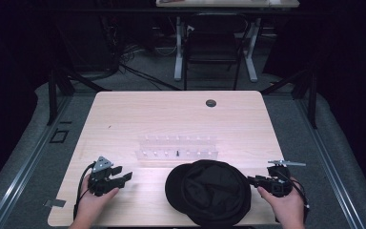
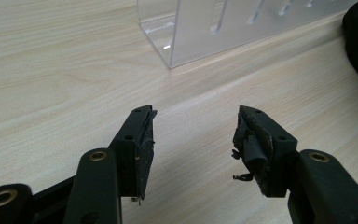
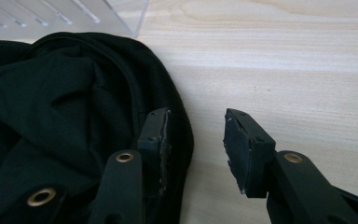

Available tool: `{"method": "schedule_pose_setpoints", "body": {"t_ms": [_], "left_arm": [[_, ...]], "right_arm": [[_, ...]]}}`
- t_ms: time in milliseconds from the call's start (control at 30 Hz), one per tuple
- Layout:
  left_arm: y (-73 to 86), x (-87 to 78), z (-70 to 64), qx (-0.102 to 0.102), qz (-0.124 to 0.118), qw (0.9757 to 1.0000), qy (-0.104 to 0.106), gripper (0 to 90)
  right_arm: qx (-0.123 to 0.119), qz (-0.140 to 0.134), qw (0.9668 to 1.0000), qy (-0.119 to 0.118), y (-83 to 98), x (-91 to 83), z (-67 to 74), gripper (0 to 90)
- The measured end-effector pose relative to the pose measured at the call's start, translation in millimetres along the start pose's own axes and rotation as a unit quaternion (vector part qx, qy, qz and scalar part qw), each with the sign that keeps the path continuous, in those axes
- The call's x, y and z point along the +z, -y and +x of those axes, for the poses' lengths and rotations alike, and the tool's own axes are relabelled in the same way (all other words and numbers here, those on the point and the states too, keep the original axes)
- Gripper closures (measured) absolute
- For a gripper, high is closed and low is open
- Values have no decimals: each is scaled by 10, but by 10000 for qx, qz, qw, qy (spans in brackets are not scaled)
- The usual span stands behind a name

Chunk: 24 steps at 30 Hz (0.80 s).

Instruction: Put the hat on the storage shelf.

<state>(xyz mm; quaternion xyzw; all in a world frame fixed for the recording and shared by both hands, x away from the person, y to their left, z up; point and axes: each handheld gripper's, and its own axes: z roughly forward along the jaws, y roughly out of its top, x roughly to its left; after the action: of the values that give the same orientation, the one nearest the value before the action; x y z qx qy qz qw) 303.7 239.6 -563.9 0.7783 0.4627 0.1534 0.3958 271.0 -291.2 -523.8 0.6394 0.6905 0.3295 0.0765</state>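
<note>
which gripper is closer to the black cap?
The right gripper. Its jaws point at the black cap's edge, nearly touching it. The left gripper sits farther off, with bare table between.

This looks like a lab or recording studio set up for filming. A pale wooden surface (image 1: 124, 114) stands alone on grey carpet (image 1: 38, 124), lit from above while the surroundings stay dark. Black stand legs (image 1: 59, 86) flank it, loose cables (image 1: 124, 62) trail on the floor, and a black folding chair (image 1: 213, 47) waits behind at a white-legged desk (image 1: 178, 47).
</note>
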Motion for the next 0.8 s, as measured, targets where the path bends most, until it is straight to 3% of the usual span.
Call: {"method": "schedule_pose_setpoints", "body": {"t_ms": [133, 300, 433, 633, 700, 800], "left_arm": [[5, -2, 1, -18, -4, 10000, 9, 470], [6, -10, -4, -1, 72, 10000, 22, 470], [12, 6, -14, 7, 23, 10000, 14, 470], [11, 10, -16, 7, 20, 10000, 12, 470], [11, 10, -15, 13, 24, 10000, 10, 470], [11, 11, -15, 17, 28, 10000, 17, 470]], "right_arm": [[140, 245, 9995, -161, -71, -35, 6, 603], [133, 614, 9973, -392, -129, -47, 29, 615], [33, 791, 9962, -353, -141, -37, 48, 619], [149, 1065, 9939, -250, -159, 32, 47, 657], [172, 1290, 9913, -215, -173, 69, 37, 696], [202, 1408, 9896, -222, -174, 99, 26, 704]]}}
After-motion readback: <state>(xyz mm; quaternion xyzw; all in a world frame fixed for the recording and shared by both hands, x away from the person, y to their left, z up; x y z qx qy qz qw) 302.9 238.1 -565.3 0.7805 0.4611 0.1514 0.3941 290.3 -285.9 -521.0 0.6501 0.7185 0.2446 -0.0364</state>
